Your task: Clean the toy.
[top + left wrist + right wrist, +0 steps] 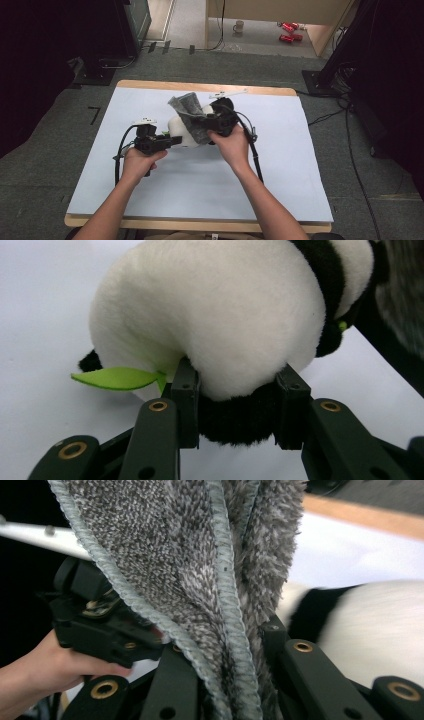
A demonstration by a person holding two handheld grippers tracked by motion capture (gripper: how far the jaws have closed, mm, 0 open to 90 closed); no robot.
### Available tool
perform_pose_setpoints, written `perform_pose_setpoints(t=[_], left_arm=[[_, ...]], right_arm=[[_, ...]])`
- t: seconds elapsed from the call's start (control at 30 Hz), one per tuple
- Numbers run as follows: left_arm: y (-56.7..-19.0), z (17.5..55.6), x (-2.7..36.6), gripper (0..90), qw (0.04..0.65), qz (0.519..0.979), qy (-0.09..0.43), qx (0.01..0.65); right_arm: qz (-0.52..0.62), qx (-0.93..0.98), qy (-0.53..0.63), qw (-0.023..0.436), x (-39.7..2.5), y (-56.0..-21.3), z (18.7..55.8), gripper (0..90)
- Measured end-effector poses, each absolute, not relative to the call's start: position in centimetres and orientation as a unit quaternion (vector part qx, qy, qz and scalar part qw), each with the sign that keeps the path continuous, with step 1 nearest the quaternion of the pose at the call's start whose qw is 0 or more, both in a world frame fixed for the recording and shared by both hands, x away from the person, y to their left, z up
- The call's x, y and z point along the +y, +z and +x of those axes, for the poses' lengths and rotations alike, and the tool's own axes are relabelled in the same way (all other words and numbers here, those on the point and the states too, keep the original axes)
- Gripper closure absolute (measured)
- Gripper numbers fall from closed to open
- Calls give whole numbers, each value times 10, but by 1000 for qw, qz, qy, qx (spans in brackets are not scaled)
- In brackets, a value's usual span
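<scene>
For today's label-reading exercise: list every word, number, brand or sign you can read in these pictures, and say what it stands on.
None can be read.
Panda plush toy: no tag or print in sight.
Grey cloth: plain.
Red items on the far floor: any print is too small to read.

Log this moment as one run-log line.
left tongs: shut on black-and-white plush panda toy | right tongs: shut on grey fuzzy cloth, draped against panda | surface: white table cover
</scene>
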State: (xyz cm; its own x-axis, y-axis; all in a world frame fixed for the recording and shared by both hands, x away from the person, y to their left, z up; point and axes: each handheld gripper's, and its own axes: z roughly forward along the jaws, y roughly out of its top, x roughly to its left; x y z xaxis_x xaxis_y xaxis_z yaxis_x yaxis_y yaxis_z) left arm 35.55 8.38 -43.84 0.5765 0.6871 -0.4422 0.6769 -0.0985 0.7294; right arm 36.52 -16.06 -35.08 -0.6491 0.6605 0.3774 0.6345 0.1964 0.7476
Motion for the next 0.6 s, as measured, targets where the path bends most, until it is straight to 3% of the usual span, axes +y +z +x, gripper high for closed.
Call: perform_pose_setpoints(t=[0.3,0.6], left_arm=[[-451,364,86,612,476,739,15,476],[-454,369,87,614,479,728,4,491]], right_arm=[[425,792,438,-14,-128,-396,381,776],[436,802,406,37,-152,-394,384,781]])
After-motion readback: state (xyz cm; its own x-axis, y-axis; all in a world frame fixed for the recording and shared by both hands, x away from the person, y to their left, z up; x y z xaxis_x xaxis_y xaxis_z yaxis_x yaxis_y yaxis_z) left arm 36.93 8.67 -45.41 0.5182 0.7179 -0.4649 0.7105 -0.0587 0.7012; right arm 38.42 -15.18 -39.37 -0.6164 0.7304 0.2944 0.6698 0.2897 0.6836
